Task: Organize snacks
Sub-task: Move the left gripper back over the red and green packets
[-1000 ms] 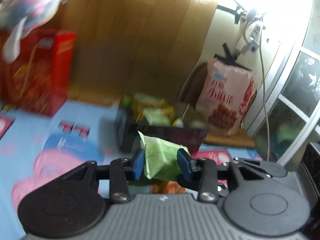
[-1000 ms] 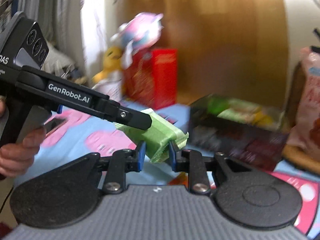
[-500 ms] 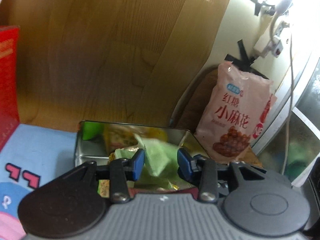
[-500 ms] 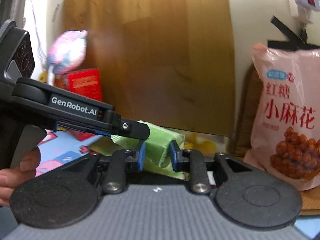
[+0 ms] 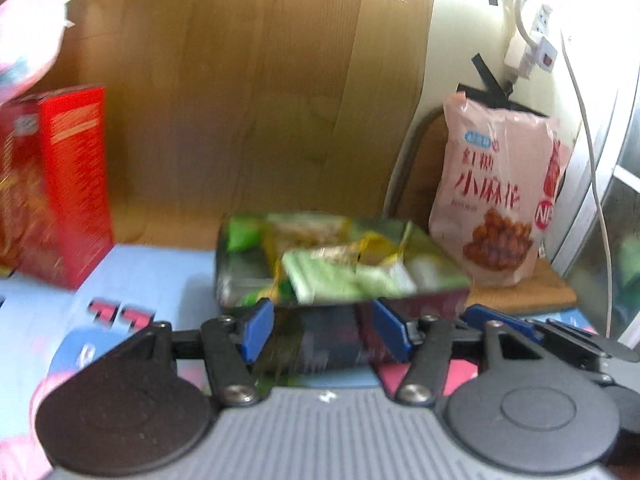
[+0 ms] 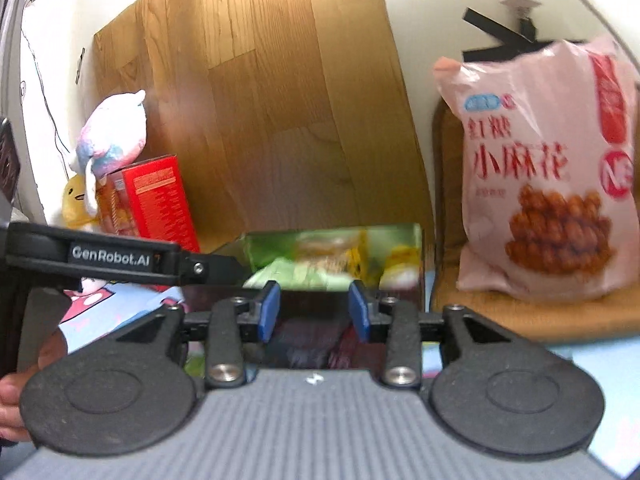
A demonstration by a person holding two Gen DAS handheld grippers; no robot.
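Since the earlier frames, the light green wrapped snack packet has been released by both grippers and is now seen lying on top of the pile inside the shiny rectangular metal tin. Both sets of jaws have just been opening. The left gripper is held with its blue pads parted to a middling gap, nothing between them. The right gripper is likewise parted and empty, just short of the tin's near wall.

The tin is heaped with yellow and green packets, so the newest packet, which sits high and close to the near rim, could be knocked off if either gripper is drawn back carelessly. The tin itself could also be nudged across the pale blue patterned desk cover by the gripper tips.

Room is limited. The two grippers are side by side, close together. A tall pink printed snack bag is propped just right of the tin, a red cardboard box stands well to the left, and a wooden panel closes the back. Open space is left towards the viewer.
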